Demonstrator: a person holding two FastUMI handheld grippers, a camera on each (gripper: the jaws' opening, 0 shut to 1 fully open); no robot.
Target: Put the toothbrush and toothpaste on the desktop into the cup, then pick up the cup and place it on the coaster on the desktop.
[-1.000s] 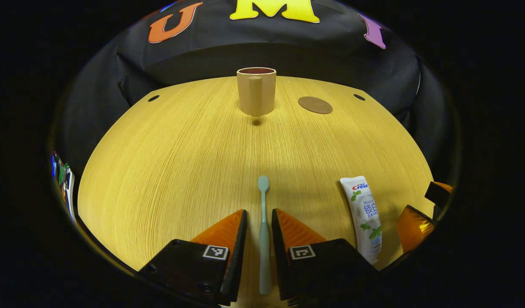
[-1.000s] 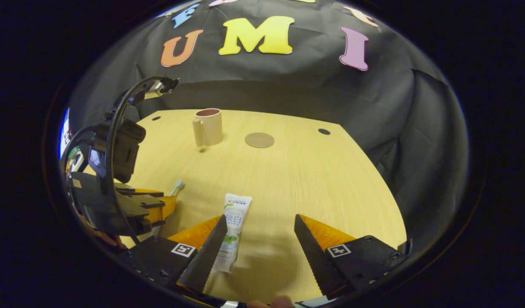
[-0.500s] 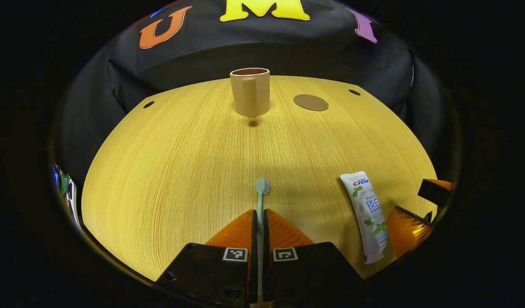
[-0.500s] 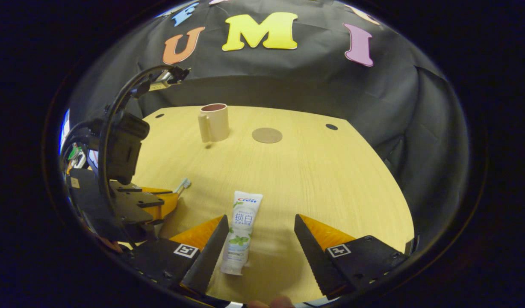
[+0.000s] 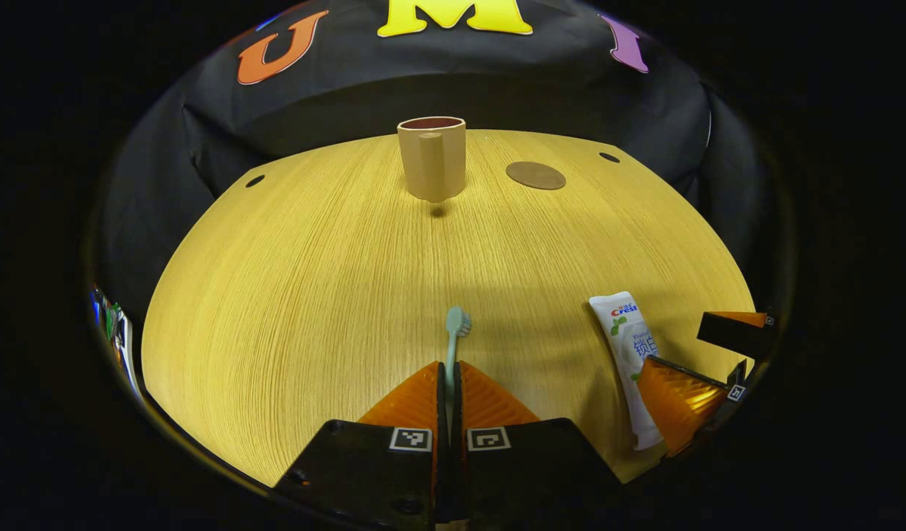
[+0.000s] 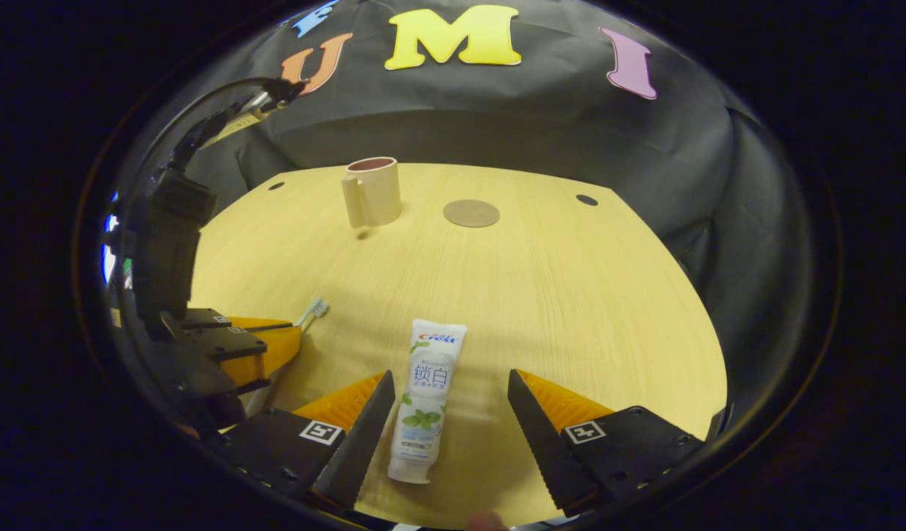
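Left gripper (image 5: 449, 369): both fingers clamped on the toothbrush (image 5: 453, 335) handle, bristle head poking out ahead of the tips, low over the desktop (image 5: 313, 280). Right gripper (image 6: 449, 398): jaws spread wide, straddling the toothpaste (image 6: 427, 398), which lies flat on the desktop between the fingers, nearer the left finger, not pinched. Cup (image 5: 431, 158) stands upright at the far edge, handle facing the left gripper view. Coaster (image 5: 536, 175) lies just right of the cup, apart from it.
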